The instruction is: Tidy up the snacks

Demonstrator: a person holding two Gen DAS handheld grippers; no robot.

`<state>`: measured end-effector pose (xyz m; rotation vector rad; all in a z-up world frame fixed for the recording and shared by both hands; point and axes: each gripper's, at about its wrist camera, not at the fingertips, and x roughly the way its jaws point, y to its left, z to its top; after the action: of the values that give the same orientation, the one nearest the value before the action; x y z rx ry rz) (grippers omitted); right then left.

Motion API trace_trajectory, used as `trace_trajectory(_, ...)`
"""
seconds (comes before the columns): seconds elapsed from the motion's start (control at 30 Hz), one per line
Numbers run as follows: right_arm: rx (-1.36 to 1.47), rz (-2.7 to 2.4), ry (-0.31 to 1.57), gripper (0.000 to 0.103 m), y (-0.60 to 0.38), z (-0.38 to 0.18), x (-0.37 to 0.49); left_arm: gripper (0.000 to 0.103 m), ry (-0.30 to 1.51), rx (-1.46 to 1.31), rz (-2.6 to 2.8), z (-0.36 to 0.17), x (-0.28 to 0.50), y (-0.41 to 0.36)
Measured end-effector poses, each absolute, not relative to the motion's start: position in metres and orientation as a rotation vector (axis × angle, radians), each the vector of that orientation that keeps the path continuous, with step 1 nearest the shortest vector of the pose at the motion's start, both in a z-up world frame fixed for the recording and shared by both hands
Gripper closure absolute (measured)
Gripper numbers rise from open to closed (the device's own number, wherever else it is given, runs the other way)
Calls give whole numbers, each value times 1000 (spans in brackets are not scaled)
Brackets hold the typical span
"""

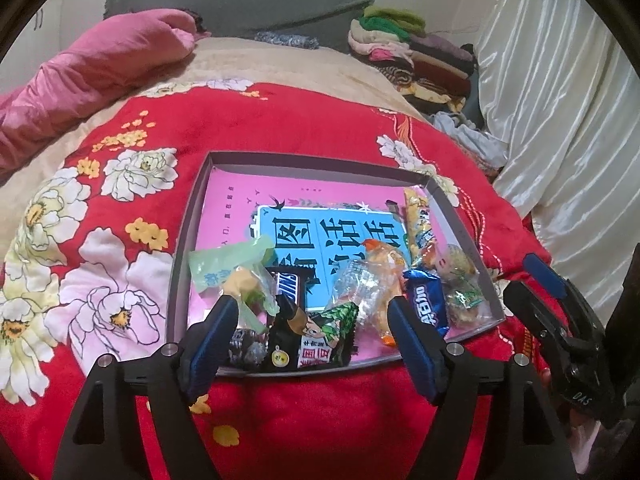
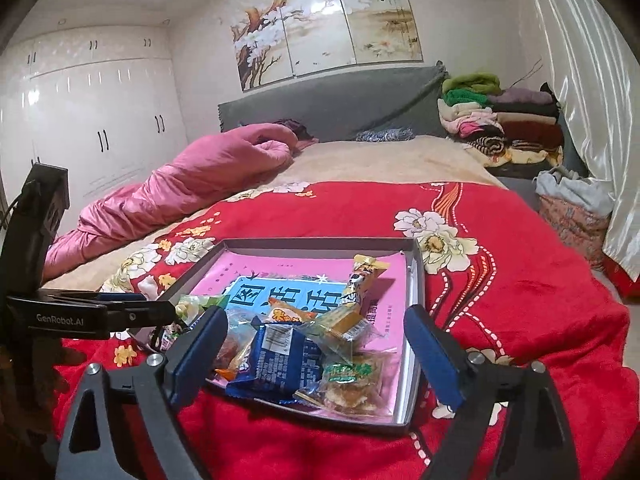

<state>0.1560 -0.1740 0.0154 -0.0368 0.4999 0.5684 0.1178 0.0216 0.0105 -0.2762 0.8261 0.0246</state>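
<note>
Here, red floral blanket [image 2: 500,280] on bed [image 2: 380,160].

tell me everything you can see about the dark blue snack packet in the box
The dark blue snack packet is a glossy, crinkled wrapper with white print and crimped ends, still sealed as far as shows. It lies flat in the grey shallow box, near its front edge, on the pink sheet lining the bottom. A clear packet of golden pieces lies against one side, an orange-tinted clear packet against the other. Neither gripper touches it.
</note>
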Motion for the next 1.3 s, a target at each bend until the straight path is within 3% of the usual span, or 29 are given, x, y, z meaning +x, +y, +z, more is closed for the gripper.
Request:
trace_trajectory(0.27, 19, 501, 557, 5, -175, 27, 134, 24, 839, -276, 29, 13, 92, 20)
trace_trajectory(1.3, -80, 392, 691, 3, -156, 17, 63, 24, 880, -295, 51, 4, 26, 17)
